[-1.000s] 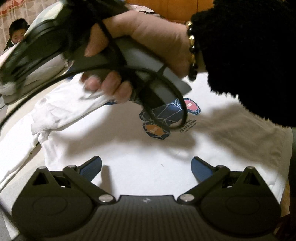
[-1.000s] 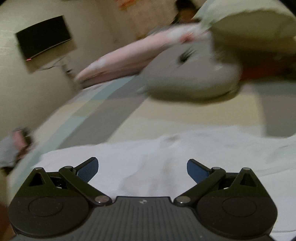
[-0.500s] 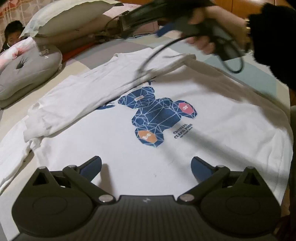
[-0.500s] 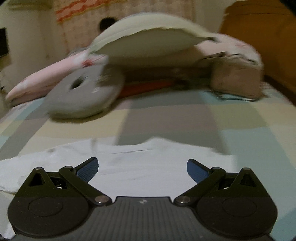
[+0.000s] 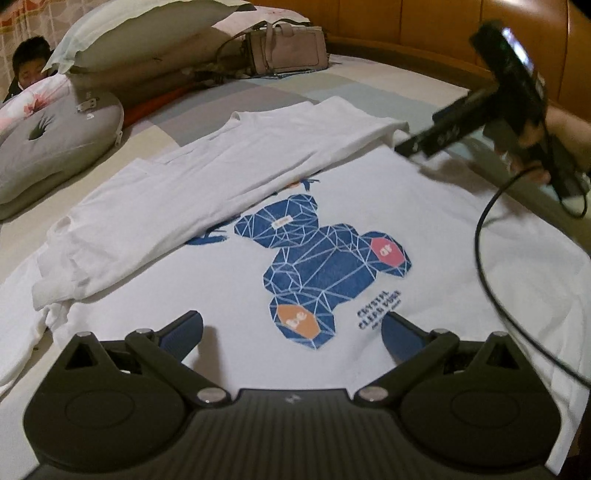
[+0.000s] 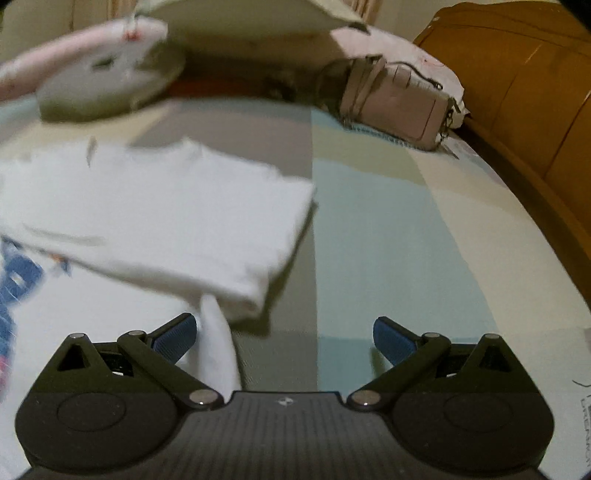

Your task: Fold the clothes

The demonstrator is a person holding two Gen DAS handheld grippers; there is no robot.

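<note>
White T-shirt (image 5: 229,295), two hand-held grippers (image 5: 291,328) (image 6: 282,334)

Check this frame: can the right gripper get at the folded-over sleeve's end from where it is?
Probably yes. In the right wrist view the right gripper is open, and the folded sleeve lies just ahead of its fingers on the bedsheet, with nothing between them. The handbag sits well beyond.

left wrist: low over the near hem of the white T-shirt (image 5: 221,192), faces along it toward the pillows (image 5: 140,33) | right wrist: close above the shirt's right edge, faces the headboard (image 6: 517,74), blurred | shared: folded sleeve (image 6: 166,221), grey cushion (image 5: 48,147), handbag (image 6: 399,103)
</note>
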